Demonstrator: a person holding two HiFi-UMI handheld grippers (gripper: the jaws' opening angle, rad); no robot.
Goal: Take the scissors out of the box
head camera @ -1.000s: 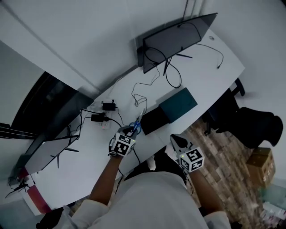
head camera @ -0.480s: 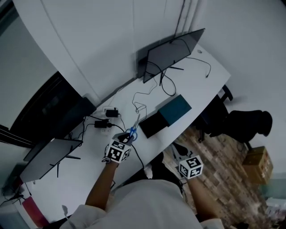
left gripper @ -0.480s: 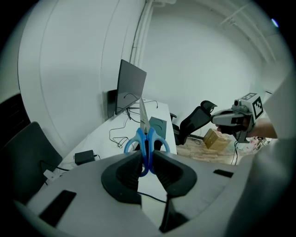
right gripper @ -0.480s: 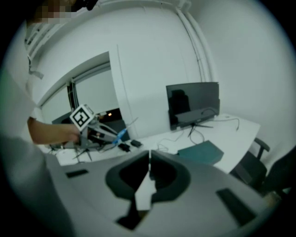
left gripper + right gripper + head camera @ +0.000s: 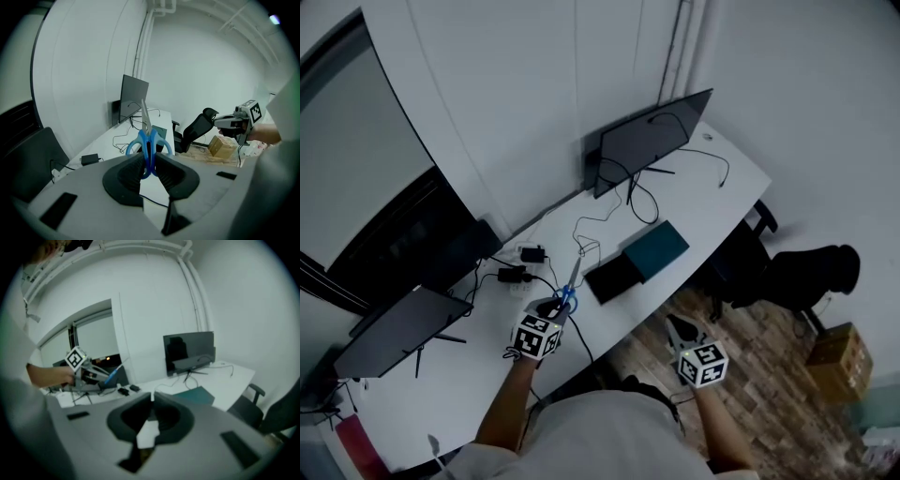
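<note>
Blue-handled scissors stand upright between the pads of my left gripper, which is shut on the handles, blades pointing up. In the head view the scissors hang above the white desk, left of the open dark box and its teal lid. My left gripper sits just below them. Off the desk's near edge my right gripper hovers with its jaws shut and nothing in them. It sees the left gripper and the teal lid.
A monitor stands at the far end of the desk, another monitor lies at the left. Cables and power adapters lie behind the scissors. A black office chair and a cardboard box are on the floor to the right.
My left gripper has lifted the scissors up and away from the dark box. The right gripper has also risen and drifted beside the desk edge. The head view has pulled back.
</note>
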